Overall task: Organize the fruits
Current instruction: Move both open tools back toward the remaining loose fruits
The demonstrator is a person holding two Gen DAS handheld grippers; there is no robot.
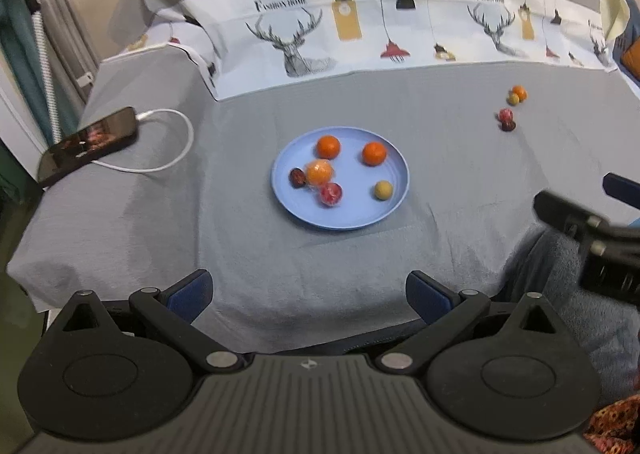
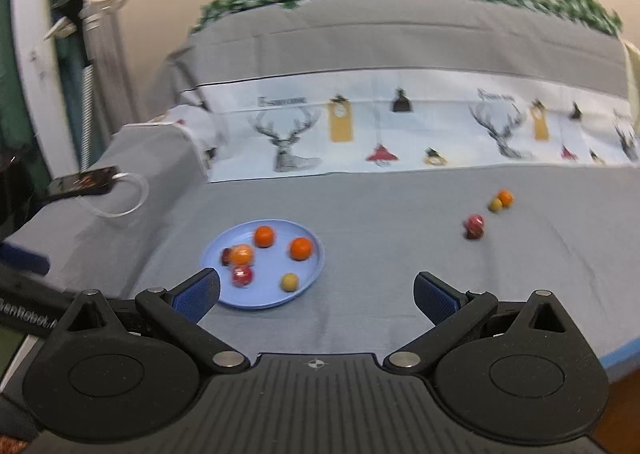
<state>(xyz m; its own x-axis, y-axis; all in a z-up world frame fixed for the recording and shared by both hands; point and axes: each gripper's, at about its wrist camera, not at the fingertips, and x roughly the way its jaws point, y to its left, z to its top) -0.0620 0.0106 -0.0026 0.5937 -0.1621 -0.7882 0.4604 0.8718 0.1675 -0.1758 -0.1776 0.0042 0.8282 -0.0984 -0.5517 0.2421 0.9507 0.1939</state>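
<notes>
A light blue plate lies on the grey cloth and holds several fruits: oranges, a wrapped red fruit, a dark one and a yellow-green one. Far right on the cloth lie loose fruits: an orange, a yellow-green one, a red one and a dark one. My left gripper is open and empty at the table's near edge. My right gripper is open and empty, just right of the plate; it also shows in the left view.
A phone on a white charging cable rests on a raised, cloth-covered block at the left. A deer-print cloth covers the raised back. The table's front edge drops off below the left gripper.
</notes>
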